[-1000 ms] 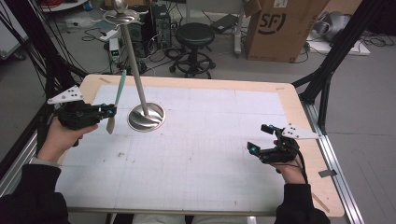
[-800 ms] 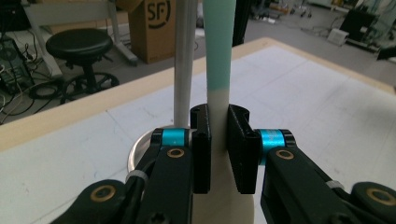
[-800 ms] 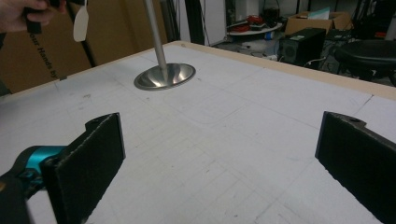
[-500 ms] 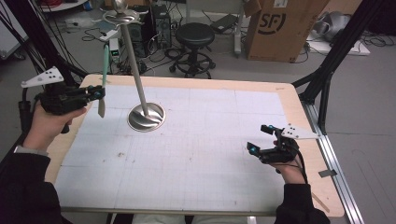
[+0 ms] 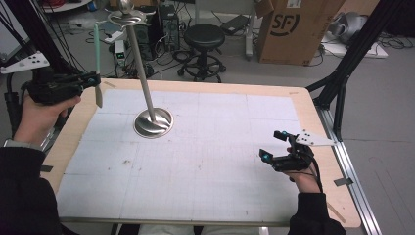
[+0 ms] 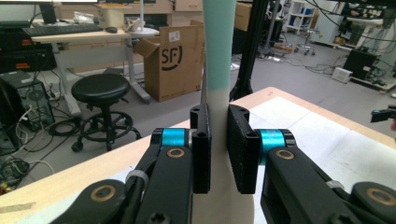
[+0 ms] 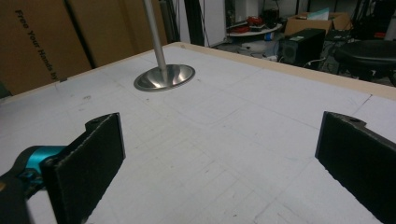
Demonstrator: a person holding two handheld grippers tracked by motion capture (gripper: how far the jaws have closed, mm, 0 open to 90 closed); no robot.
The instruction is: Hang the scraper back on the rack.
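A long, flat utensil (image 5: 98,54), teal in its upper part and cream below, stands upright between the jaws of my left gripper (image 5: 95,78), above the table's far left corner. In the left gripper view both pads press on its cream part (image 6: 218,116), so my left gripper (image 6: 219,126) is shut on it. A metal stand has a round base (image 5: 153,122) on the white mat, and a thin pole (image 5: 142,68) leaning up to a small disc at the top. My right gripper (image 5: 271,145) rests low at the right, open and empty (image 7: 224,154), facing the stand's base (image 7: 164,77).
A white gridded mat (image 5: 210,161) covers the wooden table (image 5: 298,98). Behind the table stand a black stool (image 5: 203,36), a cardboard box (image 5: 288,29) and cables on the floor. Black frame posts (image 5: 342,83) rise at the right.
My left gripper has risen and moved left, away from the stand, carrying the utensil, which now stands upright. The right gripper has not moved.
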